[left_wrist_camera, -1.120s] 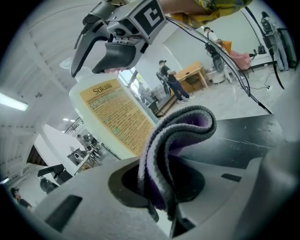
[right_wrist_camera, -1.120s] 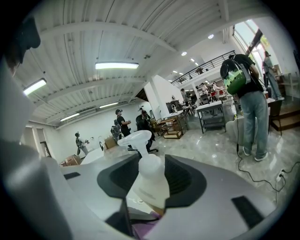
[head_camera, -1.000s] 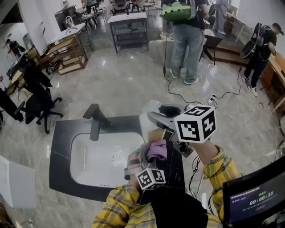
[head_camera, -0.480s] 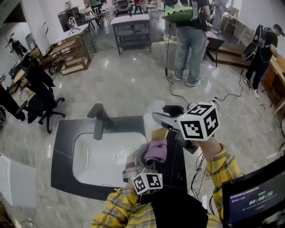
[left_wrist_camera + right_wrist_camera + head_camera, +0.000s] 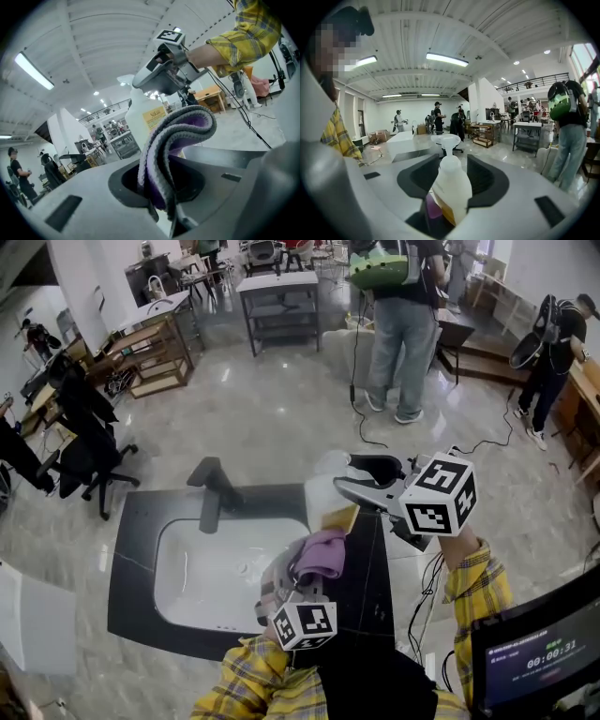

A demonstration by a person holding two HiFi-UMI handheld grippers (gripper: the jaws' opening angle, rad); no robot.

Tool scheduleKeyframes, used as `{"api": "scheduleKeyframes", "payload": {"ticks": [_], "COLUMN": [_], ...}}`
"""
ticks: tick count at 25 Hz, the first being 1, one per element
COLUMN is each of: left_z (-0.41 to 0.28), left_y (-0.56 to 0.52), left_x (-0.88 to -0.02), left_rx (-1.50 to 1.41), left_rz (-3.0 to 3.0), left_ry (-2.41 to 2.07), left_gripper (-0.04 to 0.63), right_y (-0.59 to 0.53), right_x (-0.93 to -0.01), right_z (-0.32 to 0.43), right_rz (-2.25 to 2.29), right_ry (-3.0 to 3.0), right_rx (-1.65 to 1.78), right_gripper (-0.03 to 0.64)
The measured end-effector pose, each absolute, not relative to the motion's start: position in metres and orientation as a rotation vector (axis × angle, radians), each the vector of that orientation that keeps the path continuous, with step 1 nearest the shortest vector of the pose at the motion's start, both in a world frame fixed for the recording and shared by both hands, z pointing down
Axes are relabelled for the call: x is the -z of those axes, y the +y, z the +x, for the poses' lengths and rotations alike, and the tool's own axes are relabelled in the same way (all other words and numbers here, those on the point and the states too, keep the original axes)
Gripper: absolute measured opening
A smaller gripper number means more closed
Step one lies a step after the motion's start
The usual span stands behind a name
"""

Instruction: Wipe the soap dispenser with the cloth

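Left claw [image 5: 161, 194] clamped on cloth [image 5: 180, 136], right claw [image 5: 451, 180] clamped round soap dispenser [image 5: 324, 495].

Room left over sink basin [image 5: 192, 582]; faucet [image 5: 208, 491] blocks its back edge; soap dispenser [image 5: 323, 501] just ahead of my cloth [image 5: 321, 554]; monitor [image 5: 539, 652] crowds right.

Bright, even light came from ceiling tubes [image 5: 446, 59] and glared off the glossy floor [image 5: 281, 427]. All views bulged at the edges, and both gripper views were ringed in black. The near cloth [image 5: 161, 150] and bottle [image 5: 452, 192] looked soft, out of focus.
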State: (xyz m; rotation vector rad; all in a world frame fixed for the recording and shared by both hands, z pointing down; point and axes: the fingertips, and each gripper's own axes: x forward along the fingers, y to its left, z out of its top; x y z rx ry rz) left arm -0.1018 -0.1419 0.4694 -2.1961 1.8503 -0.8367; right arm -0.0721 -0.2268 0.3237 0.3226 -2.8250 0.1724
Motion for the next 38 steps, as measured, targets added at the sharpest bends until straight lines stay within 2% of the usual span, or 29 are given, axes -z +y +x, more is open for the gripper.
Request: {"api": "scheduleKeyframes", "payload": {"ticks": [3, 9, 14, 21, 29, 38], "left_z": [-0.104, -0.105, -0.107, -0.11, -0.125, -0.132], "left_y": [-0.147, -0.149, -0.148, -0.151, -0.162, -0.174], "left_x": [-0.466, -0.463, -0.463, -0.462, -0.465, -0.463], "left_rx": [0.795, 0.766, 0.761, 0.773, 0.754, 0.754], "left_rz": [-2.218, -2.242, -2.241, -2.216, -2.195, -2.195], "left_ry": [1.889, 1.936, 1.978, 2.012, 2.101, 2.097], "left_gripper": [0.072, 0.072, 0.072, 0.072, 0.072, 0.072], "right_y": [-0.228, -0.221, -0.221, -0.217, -0.22, -0.232], "right_x": [-0.325, -0.332, -0.337, -0.336, -0.336, -0.338], "right_z": [-0.068, -0.074, -0.086, -0.089, -0.091, -0.085], "right_rz": [0.249, 0.032, -0.106, -0.262, -0.084, 0.339], "right_ry": [-2.827, -2.722, -2.693, -2.665, -2.752, -2.793], "right_rx": [-0.109, 0.242, 0.257, 0.263, 0.122, -0.135], "right_gripper": [0.179, 0.184, 0.183, 0.147, 0.143, 0.143]}}
